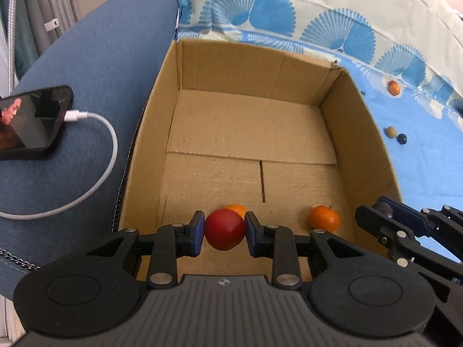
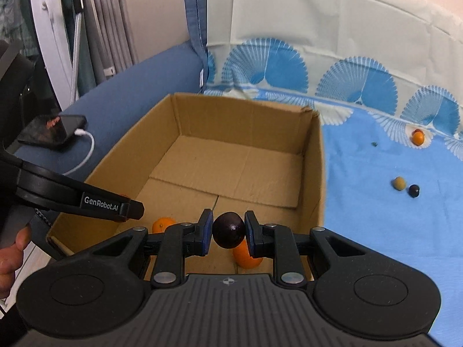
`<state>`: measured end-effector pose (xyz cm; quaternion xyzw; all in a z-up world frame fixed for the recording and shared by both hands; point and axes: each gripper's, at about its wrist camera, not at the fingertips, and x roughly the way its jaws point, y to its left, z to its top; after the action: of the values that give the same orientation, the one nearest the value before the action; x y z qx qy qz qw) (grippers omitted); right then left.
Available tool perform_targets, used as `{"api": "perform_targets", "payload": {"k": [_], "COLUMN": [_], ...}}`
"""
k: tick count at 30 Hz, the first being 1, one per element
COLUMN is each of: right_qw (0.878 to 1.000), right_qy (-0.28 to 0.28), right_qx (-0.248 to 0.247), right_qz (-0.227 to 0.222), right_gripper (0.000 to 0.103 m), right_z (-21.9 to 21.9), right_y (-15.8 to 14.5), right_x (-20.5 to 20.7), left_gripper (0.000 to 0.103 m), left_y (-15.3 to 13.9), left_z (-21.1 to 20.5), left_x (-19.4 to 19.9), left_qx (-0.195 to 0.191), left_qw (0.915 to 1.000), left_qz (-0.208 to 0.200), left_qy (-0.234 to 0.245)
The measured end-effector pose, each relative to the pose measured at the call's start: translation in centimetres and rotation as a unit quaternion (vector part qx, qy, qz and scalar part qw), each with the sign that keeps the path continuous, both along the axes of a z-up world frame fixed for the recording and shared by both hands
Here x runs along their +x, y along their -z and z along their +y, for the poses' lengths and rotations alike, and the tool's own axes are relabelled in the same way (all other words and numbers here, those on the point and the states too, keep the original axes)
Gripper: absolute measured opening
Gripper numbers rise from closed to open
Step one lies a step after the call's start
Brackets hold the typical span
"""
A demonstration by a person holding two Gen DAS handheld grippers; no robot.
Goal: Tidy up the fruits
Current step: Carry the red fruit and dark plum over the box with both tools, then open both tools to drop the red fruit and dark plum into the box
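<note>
While the left gripper (image 1: 225, 229) pinched a red fruit (image 1: 224, 229) between its pads, it hung over the near end of the cardboard box (image 1: 179, 66), with one orange (image 1: 323, 217) lying to its right. From the right wrist, the right gripper (image 2: 229, 230) clamped a dark plum (image 2: 228, 230), another orange (image 2: 246, 256) directly beneath it.

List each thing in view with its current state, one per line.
Left tongs: shut on red fruit, over the box.
Right tongs: shut on dark fruit, over the box.
Cardboard box: open, two oranges inside.
Phone: plugged in, screen dark.
Orange fruit, olive fruit, black fruit: loose on the blue cloth.
</note>
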<state>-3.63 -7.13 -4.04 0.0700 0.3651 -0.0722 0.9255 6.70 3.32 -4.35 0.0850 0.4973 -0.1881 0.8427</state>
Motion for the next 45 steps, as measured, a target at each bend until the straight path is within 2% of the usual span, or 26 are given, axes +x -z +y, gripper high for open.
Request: {"api": "perform_targets", "payload": {"k": [12,25,29,31,32,33,34,36,37,39,42,45], "right_qw": [0.999,0.998,0.998,0.998,0.998,0.998,0.998,0.998,0.999,0.999,0.999,0.999], "right_qy": [-0.008,-0.014,-0.013,-0.016,-0.019,-0.018,-0.015,-0.009,-0.009,-0.008,-0.012,-0.014], "right_qx": [0.001,0.002,0.005,0.010,0.013,0.016,0.016,0.008,0.005,-0.002,-0.010,-0.020], "right_qz": [0.038,0.056,0.059,0.062,0.064,0.065,0.064,0.059,0.054,0.047,0.038,0.027], "right_gripper": [0.025,0.025,0.025,0.026,0.027,0.038,0.054,0.068,0.074,0.083,0.087,0.088], "right_z": [0.1,0.0,-0.1,-0.1,-0.1,-0.1,-0.2,-0.2,-0.3,-0.3,-0.1,0.2], "right_y": [2.9,4.6,4.9,5.0,5.1,5.0,4.8,4.3,4.0,3.3,2.1,0.6], "right_x": [1.8,3.0,3.3,3.5,3.6,3.7,3.7,3.5,3.3,2.7,1.5,-0.1], "left_gripper": [0.033,0.033,0.034,0.041,0.052,0.064,0.070,0.084,0.087,0.103,0.103,0.103], "left_y": [3.2,5.0,4.9,4.8,4.7,4.6,4.4,3.9,3.5,2.7,1.2,-0.1], "left_z": [-0.4,-0.8,-0.9,-1.0,-1.1,-1.0,-1.1,-1.1,-1.1,-1.4,-1.7,-1.4], "left_x": [1.2,2.7,2.8,2.7,2.7,2.7,2.7,2.5,2.3,1.6,0.1,-1.1], "left_qx": [0.019,0.026,0.027,0.027,0.026,0.015,0.001,-0.020,-0.028,-0.024,-0.007,-0.008], "left_qw": [0.9996,0.9992,0.9995,0.9996,0.9996,0.9997,0.9994,0.9990,0.9987,0.9987,0.9973,0.9968], "left_qz": [0.019,0.029,0.019,0.011,0.008,0.009,0.018,0.022,0.021,0.004,-0.049,-0.054], "left_qy": [-0.002,-0.007,-0.003,0.004,0.009,0.017,0.028,0.033,0.037,0.044,0.053,0.058]}}
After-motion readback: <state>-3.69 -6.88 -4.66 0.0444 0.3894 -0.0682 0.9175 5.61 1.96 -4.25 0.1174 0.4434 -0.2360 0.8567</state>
